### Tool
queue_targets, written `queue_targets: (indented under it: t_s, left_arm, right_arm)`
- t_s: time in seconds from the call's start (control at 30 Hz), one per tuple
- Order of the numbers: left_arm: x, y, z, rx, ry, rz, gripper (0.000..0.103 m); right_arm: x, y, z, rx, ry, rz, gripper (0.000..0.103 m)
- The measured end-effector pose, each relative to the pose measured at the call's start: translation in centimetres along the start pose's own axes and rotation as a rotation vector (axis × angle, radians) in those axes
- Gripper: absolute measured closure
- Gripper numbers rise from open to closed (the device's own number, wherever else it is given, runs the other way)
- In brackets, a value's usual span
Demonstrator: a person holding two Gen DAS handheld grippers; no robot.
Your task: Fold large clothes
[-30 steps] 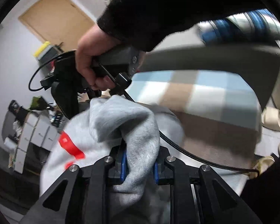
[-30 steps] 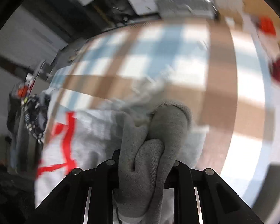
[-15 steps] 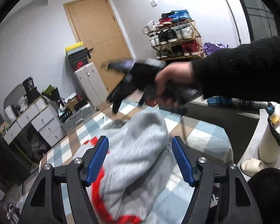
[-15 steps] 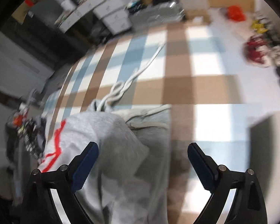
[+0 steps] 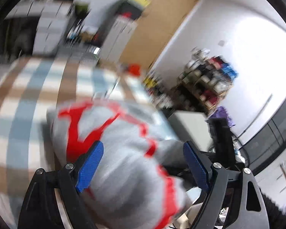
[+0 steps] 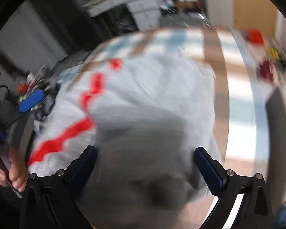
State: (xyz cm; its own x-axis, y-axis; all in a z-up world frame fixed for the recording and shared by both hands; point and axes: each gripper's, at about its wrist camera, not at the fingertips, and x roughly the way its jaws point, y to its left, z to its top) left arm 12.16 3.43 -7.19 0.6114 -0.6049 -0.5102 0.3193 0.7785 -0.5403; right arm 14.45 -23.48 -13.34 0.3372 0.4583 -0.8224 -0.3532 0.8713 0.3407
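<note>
The left gripper [image 5: 142,165] is seen tilted downward over the grey sweatshirt [image 5: 124,152], its blue pads spread wide after just opening, with cloth seen between them but not pinched; a hand [image 6: 8,168] gripping its handle shows at 8 o'clock in the right wrist view. The right gripper [image 6: 145,168] is angled steeply down, its jaws likewise just opened wide and pressing nothing. The sweatshirt is bunched on the checked cover [image 6: 238,87], its red print [image 6: 66,139] running from 8 towards 12 o'clock; its long axis cannot be told through the blur.

L gripper [image 5: 142,164] jaws just opened wide, R gripper [image 6: 145,168] likewise, blue pads apart, nothing pinched, L hand [image 6: 8,168] gripped its handle
</note>
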Motion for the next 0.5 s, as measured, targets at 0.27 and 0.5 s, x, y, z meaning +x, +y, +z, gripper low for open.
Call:
queue_targets:
  t_s: [0.27, 0.5]
  left_arm:
    - [0.5, -3.9, -5.2, 0.269, -0.007, 0.189, 0.022]
    - [0.5, -3.7, -7.5, 0.446, -0.038, 0.311, 0.021]
  right_arm:
    - [1.2, -4.4, -2.5, 0.092, -0.108, 0.061, 0.0]
    - [-5.0, -4.6, -1.8, 0.163, -0.284, 0.045, 0.0]
